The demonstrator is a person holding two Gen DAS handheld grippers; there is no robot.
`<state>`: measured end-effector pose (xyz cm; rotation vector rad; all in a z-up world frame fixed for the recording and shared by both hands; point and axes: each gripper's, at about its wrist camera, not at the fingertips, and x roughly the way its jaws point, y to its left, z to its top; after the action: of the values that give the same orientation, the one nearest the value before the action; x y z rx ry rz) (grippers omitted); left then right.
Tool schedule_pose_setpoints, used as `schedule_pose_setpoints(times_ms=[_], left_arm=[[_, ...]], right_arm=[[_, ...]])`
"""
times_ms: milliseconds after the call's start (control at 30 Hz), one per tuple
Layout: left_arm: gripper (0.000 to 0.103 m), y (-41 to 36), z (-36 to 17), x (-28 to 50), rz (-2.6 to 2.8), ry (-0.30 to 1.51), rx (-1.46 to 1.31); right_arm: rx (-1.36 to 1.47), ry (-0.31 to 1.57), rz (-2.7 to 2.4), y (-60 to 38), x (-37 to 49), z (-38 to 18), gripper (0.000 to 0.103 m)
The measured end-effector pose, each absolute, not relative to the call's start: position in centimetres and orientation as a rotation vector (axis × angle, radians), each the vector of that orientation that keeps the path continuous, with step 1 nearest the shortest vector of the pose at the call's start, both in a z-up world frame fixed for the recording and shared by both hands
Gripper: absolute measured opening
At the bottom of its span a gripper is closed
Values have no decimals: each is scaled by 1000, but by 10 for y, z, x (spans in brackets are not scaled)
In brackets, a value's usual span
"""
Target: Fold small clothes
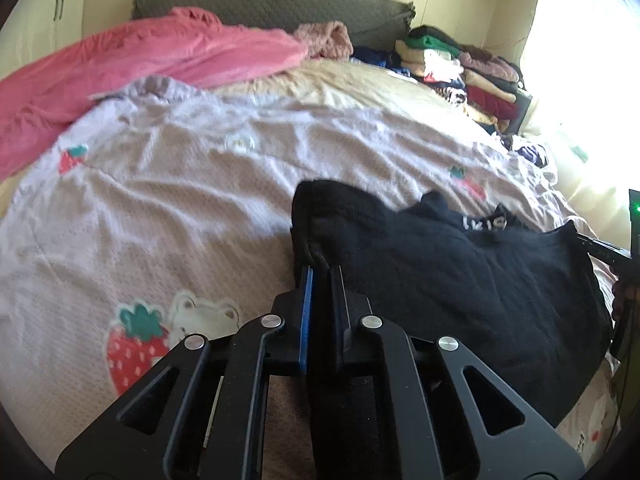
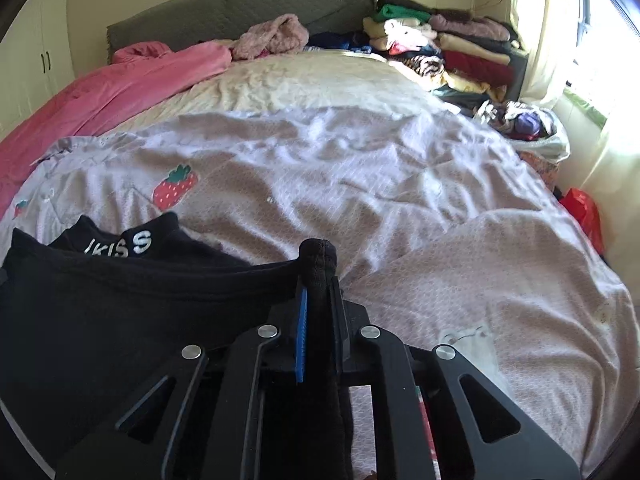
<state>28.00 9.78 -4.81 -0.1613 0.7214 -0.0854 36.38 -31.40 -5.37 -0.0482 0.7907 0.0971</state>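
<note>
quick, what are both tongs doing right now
Left tongs: shut on an edge of the black knitted fabric garment.
Right tongs: shut on another edge of the same garment.

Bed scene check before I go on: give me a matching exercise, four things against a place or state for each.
Things:
1. black garment
2. pink blanket
3. stack of folded clothes
4. strawberry-print cover

Places or states:
A. piled at the far right of the bed, near the window
B. pinched at both ends by the left gripper and right gripper
C. spread across the bed under the garment
D. bunched along the bed's left side

Pairs: 1-B, 2-D, 3-A, 4-C
</note>
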Motion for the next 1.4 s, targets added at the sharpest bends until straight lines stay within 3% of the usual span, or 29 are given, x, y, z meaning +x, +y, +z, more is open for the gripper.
schedule_pose_setpoints(times_ms=[200,333,500,567,667,867,933,1067,1400], left_arm=[[3,92,-55,286,-58,737,-126],[10,98,-67,291,-57,796,-150],[16,99,-63,288,-51,827,-141],[22,100,-60,286,-48,841,-144],[29,100,-55,283,-45,841,-134],[39,99,-36,271,-42,815,-123],[48,98,-30,267,-37,805,-115],[56,99,-18,258,-26,781,-111],[83,102,-5,234,16,763,-99]], right_arm=[[-43,804,55,-320,371,-61,9],[-104,834,21,-311,374,-75,11],[-92,820,-14,-313,363,-66,31],[-74,806,-5,-312,354,-60,48],[-64,781,28,-307,338,-49,60],[-76,730,107,-283,302,-27,77],[-86,714,133,-273,290,-20,84],[-101,686,207,-250,268,-8,92],[-174,643,374,-186,217,10,94]])
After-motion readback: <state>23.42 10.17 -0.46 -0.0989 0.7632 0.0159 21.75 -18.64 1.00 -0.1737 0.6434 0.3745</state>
